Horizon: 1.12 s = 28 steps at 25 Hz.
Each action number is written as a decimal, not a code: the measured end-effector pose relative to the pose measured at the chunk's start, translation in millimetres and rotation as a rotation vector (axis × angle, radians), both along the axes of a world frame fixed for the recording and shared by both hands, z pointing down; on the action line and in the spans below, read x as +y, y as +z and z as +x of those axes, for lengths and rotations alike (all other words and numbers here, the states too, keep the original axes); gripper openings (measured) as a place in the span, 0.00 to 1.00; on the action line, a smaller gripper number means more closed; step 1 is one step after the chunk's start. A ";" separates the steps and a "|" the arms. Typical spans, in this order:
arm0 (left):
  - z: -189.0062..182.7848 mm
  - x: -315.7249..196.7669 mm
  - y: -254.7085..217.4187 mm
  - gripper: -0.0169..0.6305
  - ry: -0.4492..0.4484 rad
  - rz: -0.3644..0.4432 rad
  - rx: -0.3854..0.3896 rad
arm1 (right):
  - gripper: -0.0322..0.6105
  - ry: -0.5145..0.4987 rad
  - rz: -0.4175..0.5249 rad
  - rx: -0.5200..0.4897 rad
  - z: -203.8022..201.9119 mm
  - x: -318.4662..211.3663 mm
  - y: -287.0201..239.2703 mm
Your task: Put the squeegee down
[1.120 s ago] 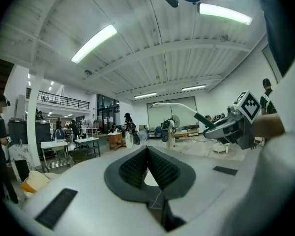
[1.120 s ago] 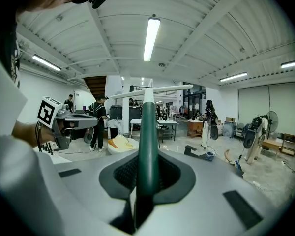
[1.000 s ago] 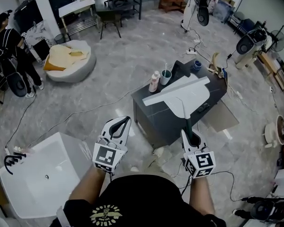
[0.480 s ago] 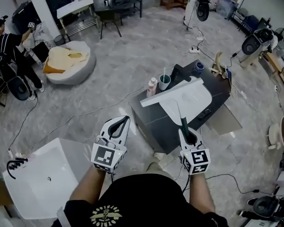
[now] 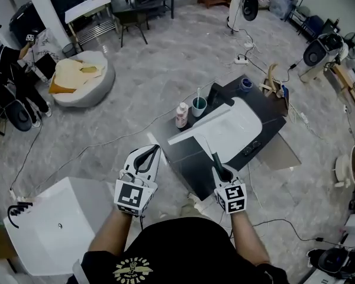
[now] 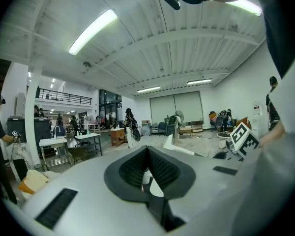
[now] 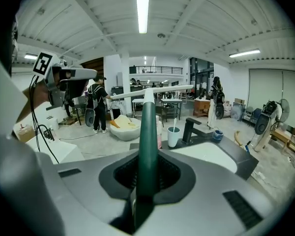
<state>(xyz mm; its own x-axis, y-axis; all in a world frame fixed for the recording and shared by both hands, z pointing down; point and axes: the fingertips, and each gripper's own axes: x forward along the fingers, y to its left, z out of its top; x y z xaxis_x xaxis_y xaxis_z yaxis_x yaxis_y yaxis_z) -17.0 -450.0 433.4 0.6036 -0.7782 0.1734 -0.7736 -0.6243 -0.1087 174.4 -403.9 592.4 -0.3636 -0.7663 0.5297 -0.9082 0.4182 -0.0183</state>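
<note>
Grey stone floor lies all round the dark sink counter (image 5: 183,161). Your left gripper (image 5: 154,151) is off the counter's left side, pinched shut on nothing. Your right gripper (image 5: 220,171) hangs over the near edge and grips the squeegee (image 5: 192,131) by its green handle. The handle points away from you. The white blade runs crosswise above the counter's left edge.

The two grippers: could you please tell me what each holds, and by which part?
Right gripper grips the squeegee by its green handle; left gripper holds nothing.
</note>
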 end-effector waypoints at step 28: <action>3.1 -34.9 47.3 0.06 -0.076 -0.103 -0.061 | 0.15 -0.111 -0.435 0.024 1.9 -6.3 220.1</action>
<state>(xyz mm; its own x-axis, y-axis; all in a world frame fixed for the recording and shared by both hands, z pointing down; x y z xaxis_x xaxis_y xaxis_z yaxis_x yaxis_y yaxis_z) -13.9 -484.8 480.7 0.5293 -0.7975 0.2894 -0.8133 -0.5741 -0.0947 176.3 -410.2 812.4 -0.4150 -0.4275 0.8031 -0.8603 0.4717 -0.1934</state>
